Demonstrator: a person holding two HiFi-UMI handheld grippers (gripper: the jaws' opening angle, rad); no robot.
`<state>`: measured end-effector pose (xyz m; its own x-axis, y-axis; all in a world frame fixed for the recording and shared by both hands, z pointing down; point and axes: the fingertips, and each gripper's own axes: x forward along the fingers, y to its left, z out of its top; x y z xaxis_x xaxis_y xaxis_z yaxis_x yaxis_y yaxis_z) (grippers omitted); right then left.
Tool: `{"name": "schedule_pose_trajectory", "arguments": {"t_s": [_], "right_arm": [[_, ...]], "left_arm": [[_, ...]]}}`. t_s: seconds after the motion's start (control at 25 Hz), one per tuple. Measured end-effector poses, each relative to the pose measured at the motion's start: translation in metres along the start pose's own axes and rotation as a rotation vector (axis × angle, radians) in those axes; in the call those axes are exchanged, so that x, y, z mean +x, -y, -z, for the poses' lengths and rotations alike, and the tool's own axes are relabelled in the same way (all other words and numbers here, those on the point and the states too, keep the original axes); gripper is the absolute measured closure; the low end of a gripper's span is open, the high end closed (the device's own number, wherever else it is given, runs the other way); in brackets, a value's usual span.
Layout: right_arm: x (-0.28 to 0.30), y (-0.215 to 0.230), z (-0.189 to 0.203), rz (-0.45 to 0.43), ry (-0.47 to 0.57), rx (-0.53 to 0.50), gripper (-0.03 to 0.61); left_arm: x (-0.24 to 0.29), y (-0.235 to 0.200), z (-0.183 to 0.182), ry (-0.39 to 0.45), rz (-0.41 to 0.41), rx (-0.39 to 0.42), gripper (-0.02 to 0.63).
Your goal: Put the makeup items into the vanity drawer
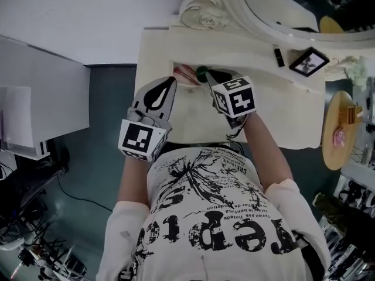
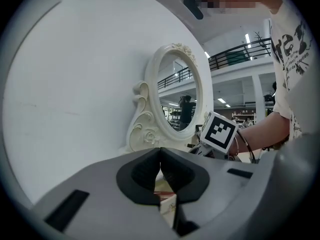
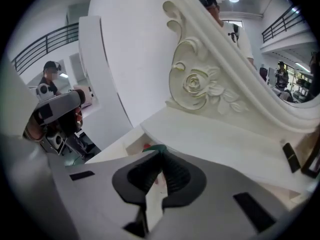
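Note:
The cream vanity's drawer [image 1: 196, 119] stands pulled out toward me. At its back lie red and pink makeup items [image 1: 187, 74] and a dark green one [image 1: 202, 72]. My right gripper [image 1: 206, 76] points down into the drawer, jaws shut, its tips right at the green item [image 3: 156, 148]; I cannot tell whether they touch it. My left gripper [image 1: 170, 82] hovers over the drawer's left edge, shut with nothing between its fingers. In the left gripper view the tips [image 2: 160, 150] meet, and the right gripper's marker cube [image 2: 219, 130] shows beyond them.
A black lipstick [image 1: 279, 56] and a small framed picture [image 1: 309, 62] rest on the vanity top, below the oval mirror [image 2: 175, 96]. A round wooden side table [image 1: 340, 127] stands at the right and a white cabinet [image 1: 35, 110] at the left.

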<state>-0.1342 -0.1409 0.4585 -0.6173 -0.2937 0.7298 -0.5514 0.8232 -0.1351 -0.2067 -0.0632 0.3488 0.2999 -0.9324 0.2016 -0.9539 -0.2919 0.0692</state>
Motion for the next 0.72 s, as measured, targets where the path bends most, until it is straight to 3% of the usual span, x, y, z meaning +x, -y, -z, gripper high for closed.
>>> {"name": "schedule_pose_trajectory", "arguments": {"t_s": [0.28,0.56,0.64,0.72], "right_arm": [[0.037,-0.032,-0.007,-0.006,-0.019,-0.013,0.545],[0.059,-0.041,-0.007,0.011,-0.037,0.024,0.535],[0.061,-0.042,-0.008,0.017,-0.029,0.041,0.486],[0.060,-0.042,-0.010,0.030,-0.017,0.044,0.385]], "left_arm": [[-0.031,-0.039,0.009,-0.004,-0.051,-0.014,0.600],[-0.038,-0.062,0.017,-0.011,-0.038,-0.015,0.600],[-0.038,-0.066,0.018,-0.011,-0.026,-0.013,0.600],[-0.037,-0.068,0.018,-0.010,-0.014,-0.013,0.600]]}}
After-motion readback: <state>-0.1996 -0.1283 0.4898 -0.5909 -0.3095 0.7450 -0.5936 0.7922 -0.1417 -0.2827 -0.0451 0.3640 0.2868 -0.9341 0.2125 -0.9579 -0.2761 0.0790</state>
